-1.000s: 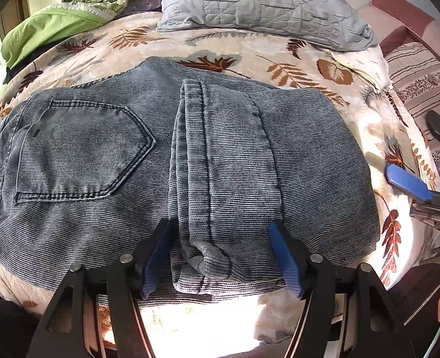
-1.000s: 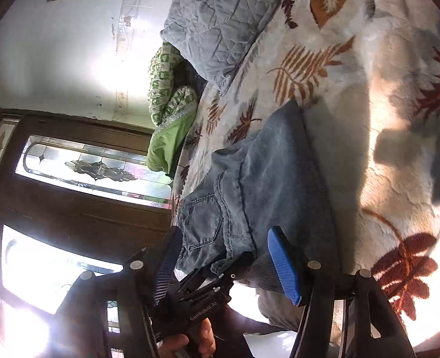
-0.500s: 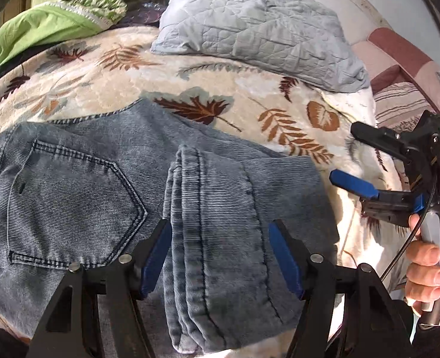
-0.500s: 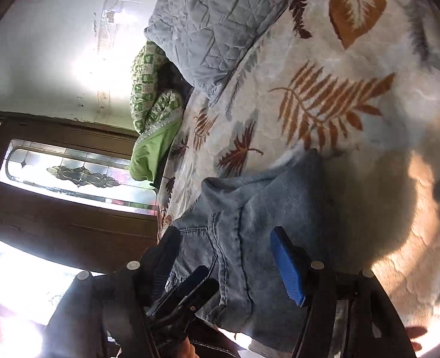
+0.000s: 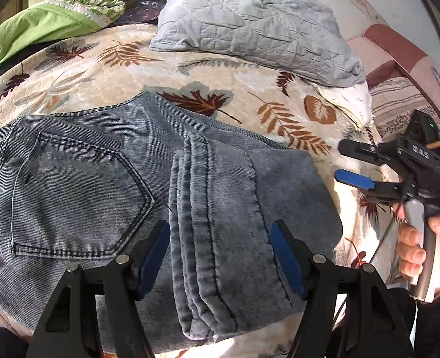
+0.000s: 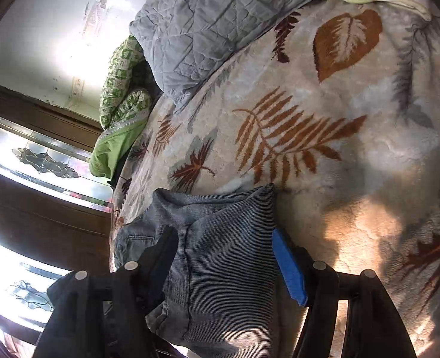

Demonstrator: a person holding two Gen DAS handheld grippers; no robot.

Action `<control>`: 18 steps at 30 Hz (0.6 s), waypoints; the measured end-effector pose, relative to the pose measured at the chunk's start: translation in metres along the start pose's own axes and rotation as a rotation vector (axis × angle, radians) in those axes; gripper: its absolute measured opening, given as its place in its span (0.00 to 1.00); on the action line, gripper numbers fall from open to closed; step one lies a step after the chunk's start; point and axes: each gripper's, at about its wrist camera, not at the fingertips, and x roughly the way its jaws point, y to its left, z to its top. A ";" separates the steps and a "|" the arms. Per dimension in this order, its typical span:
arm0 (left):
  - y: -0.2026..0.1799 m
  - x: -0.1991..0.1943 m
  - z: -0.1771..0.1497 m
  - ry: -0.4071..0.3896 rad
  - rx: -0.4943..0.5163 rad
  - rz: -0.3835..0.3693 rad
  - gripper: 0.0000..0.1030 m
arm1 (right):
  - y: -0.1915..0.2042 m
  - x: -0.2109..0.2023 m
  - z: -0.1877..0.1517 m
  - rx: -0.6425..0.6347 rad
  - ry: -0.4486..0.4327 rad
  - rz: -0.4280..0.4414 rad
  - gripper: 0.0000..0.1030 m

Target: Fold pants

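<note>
Grey-blue jeans [image 5: 79,185] lie folded on the bed, back pocket up at the left, with the leg hems [image 5: 217,208] folded over on top. My left gripper [image 5: 220,253] is open, its blue pads either side of the folded leg end, above the cloth. My right gripper [image 6: 223,253] is open and empty, its jaws straddling the right folded edge of the jeans [image 6: 220,238]. It also shows in the left wrist view [image 5: 354,164], held in a hand just right of the jeans.
The bed has a cream leaf-print blanket [image 5: 190,68]. A grey quilted pillow [image 5: 250,24] and a green pillow [image 5: 41,26] lie at the far side. A striped cushion [image 5: 399,101] is at the right. A glazed wooden door [image 6: 26,179] stands beyond the bed.
My left gripper has drawn back and risen from the leg end. My right gripper has moved in toward the right edge of the jeans. Both stayed open.
</note>
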 end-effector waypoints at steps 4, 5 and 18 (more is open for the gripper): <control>-0.005 0.021 -0.011 0.077 0.041 0.054 0.69 | -0.011 0.021 0.007 0.008 0.051 -0.028 0.67; -0.006 0.026 -0.014 0.081 0.063 0.080 0.69 | -0.012 0.028 0.008 0.007 0.062 -0.048 0.66; -0.015 0.033 -0.021 0.050 0.140 0.110 0.81 | 0.010 0.028 -0.006 -0.118 0.041 -0.244 0.31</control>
